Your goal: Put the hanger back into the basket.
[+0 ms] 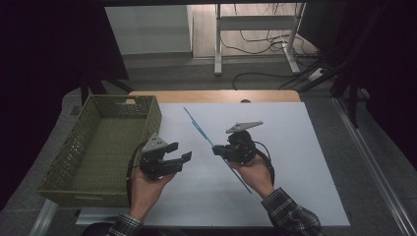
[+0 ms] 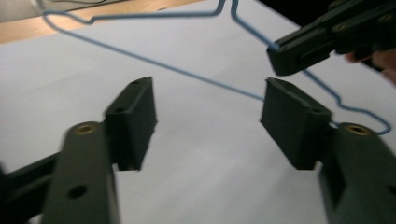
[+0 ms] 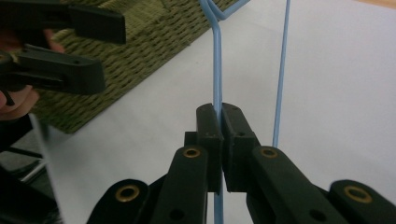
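Note:
A blue wire hanger (image 1: 199,129) hangs over the white sheet, seen edge-on as a thin slanted line in the high view. My right gripper (image 1: 216,150) is shut on one of its wires; in the right gripper view the pads (image 3: 220,114) pinch the blue wire (image 3: 216,56) tight. My left gripper (image 1: 181,151) stands open to the left of the hanger, nothing between its jaws. In the left gripper view the hanger (image 2: 187,72) lies beyond the open jaws (image 2: 208,116), and the right gripper (image 2: 280,58) clamps it at the upper right.
A green woven basket (image 1: 152,118) sits at the table's left, close behind the left hand, and shows in the right gripper view (image 3: 140,37). A white sheet (image 1: 295,147) covers the wooden table (image 1: 216,96). Cables and desk legs lie on the floor beyond.

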Demonstrator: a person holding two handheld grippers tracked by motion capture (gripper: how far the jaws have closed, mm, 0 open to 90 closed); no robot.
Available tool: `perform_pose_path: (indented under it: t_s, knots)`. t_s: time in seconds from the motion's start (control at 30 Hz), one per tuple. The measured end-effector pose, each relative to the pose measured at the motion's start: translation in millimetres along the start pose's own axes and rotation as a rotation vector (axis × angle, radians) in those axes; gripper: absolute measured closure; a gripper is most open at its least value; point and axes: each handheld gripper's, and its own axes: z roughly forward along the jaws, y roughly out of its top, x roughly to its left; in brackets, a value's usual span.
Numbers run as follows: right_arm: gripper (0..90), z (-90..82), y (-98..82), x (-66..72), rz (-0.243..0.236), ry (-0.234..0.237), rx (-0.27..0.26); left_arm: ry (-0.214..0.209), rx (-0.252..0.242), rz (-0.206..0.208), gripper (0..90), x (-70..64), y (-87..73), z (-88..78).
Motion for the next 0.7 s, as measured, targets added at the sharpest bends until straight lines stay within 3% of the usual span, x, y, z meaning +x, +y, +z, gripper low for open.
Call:
perform_pose_path:
  t_s: [0.03,0.1,0.17,0.33,0.43,0.57,0.6,0.63,0.7]
  knots:
    - [87.5,-2.9,-1.0,-0.2,0.007,0.009,-0.002,-0.032,-0.01,0.012,31.2,-0.3,2.8,-0.5]
    - [87.5,-7.5,-3.4,-0.2,0.014,0.023,-0.004,-0.047,-0.022,0.029,29.6,-2.0,9.6,0.3]
    - [87.5,-9.1,-4.9,-0.2,0.019,0.032,-0.006,-0.05,-0.028,0.038,34.7,-2.4,13.1,1.5]
    - [87.5,-14.0,-11.1,2.1,0.018,0.05,-0.001,-0.108,-0.061,0.06,50.3,-3.7,29.0,13.3]
    - [87.4,-14.2,-13.9,4.6,0.011,0.067,0.007,-0.123,-0.059,0.108,56.7,-8.8,37.5,24.1]
    - [87.4,-13.7,-15.5,6.6,0.002,0.073,0.016,-0.122,-0.053,0.15,72.3,-14.4,41.4,29.6]
    - [87.4,-12.9,-16.9,7.9,-0.001,0.073,0.022,-0.087,-0.035,0.165,79.7,-18.0,42.1,31.2]
    - [87.4,-12.9,-16.9,7.9,-0.001,0.073,0.022,-0.087,-0.035,0.165,84.1,-18.0,42.1,31.2]
    - [87.1,-12.2,-18.5,7.2,-0.009,0.062,0.025,-0.074,-0.026,0.167,85.0,-19.7,41.5,32.6]
